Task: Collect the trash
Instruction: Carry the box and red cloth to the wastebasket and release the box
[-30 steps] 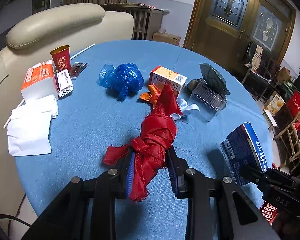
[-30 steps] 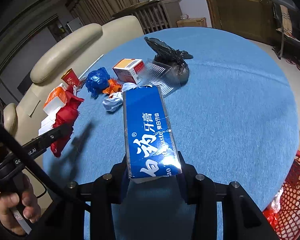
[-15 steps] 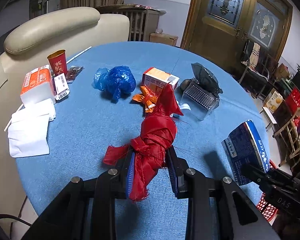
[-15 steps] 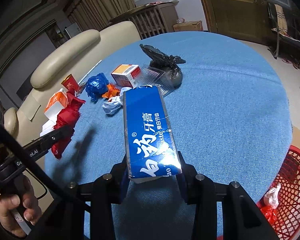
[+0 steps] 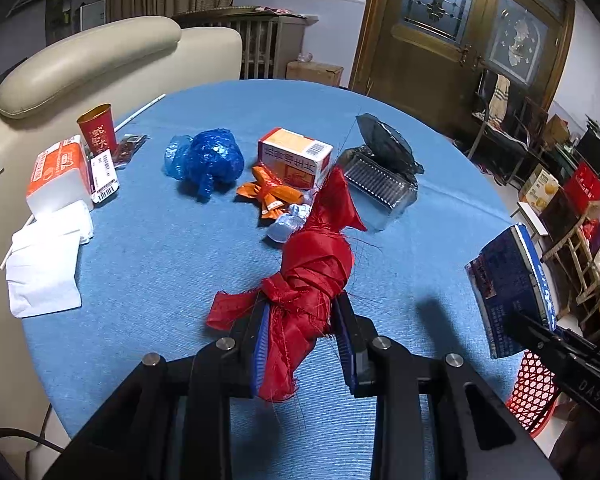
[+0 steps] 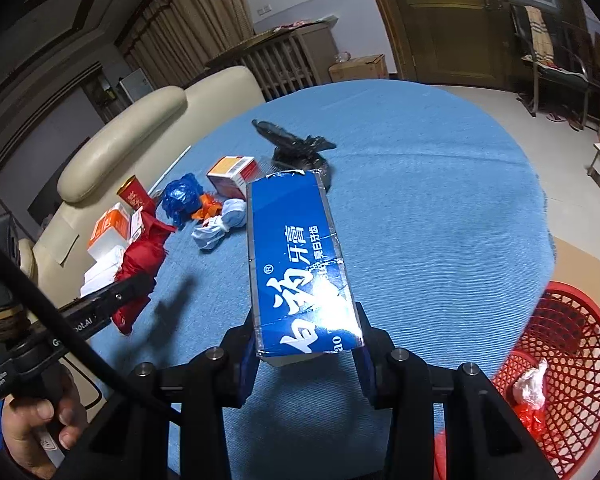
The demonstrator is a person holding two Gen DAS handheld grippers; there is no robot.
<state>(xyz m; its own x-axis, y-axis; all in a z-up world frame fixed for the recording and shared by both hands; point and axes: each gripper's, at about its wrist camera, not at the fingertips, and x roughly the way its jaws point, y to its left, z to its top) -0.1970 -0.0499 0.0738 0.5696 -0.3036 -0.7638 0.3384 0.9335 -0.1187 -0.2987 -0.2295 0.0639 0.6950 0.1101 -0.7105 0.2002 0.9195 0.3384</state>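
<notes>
Now both loads ride higher than a second ago. Left gripper (image 5: 302,344) stays clamped on the red cloth bundle (image 5: 308,276); right gripper (image 6: 306,354) stays clamped on the blue toothpaste box (image 6: 296,264). Red basket (image 6: 560,368) has come into view at 4 o'clock: carry-off is underway. Remaining litter (image 6: 224,200) lies farther, at 11 o'clock.

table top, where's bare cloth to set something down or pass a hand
The widest bare stretch of the table runs from the black bag to the edge above the red basket. A smaller patch lies between the white tissues and the red cloth bundle. It is crowded around the blue bag and orange box.
</notes>
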